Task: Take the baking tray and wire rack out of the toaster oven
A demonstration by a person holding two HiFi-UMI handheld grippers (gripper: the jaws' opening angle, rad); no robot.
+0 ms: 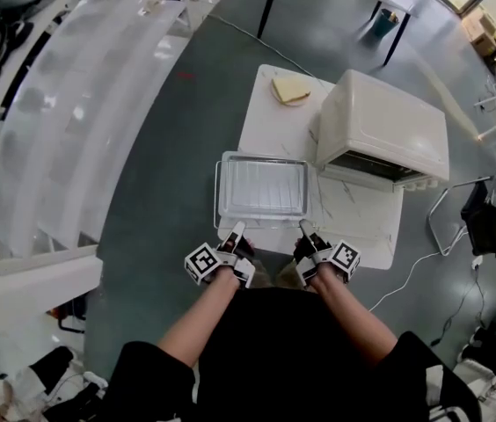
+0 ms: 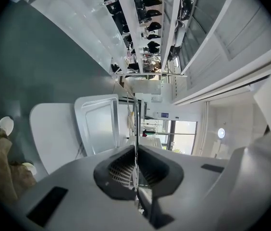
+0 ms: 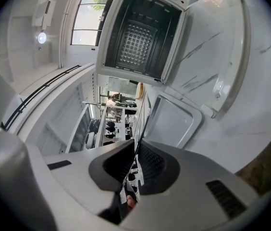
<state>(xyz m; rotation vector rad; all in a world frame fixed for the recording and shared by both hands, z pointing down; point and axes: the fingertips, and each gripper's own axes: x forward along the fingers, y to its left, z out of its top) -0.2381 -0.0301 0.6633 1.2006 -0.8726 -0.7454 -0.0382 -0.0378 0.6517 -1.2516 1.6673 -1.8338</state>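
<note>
Both grippers grip the wire rack (image 1: 216,183) by its near edge, at the 6 o'clock side in the head view; the left gripper (image 1: 237,229) has its fingers nearly together, pinching a thin wire of the rack (image 2: 136,119) between the ribbed pads; the right gripper (image 1: 303,227) has its fingers just as narrow, clamped on the same edge further along (image 3: 142,114); the rack is out of the toaster oven (image 1: 384,126) and lies level over the baking tray (image 1: 264,213), its left side wire jutting past the tray's rim; whether rack and tray touch cannot be told; the tray sits on the white counter (image 1: 274,121), also outside the oven, which stands at about 2 o'clock from it; the oven's door is open and the dark cavity (image 3: 142,32) faces the grippers; a flat yellowish thing (image 1: 290,89), too small to name, lies on the counter at 12 o'clock from the tray, just beside the oven
</note>
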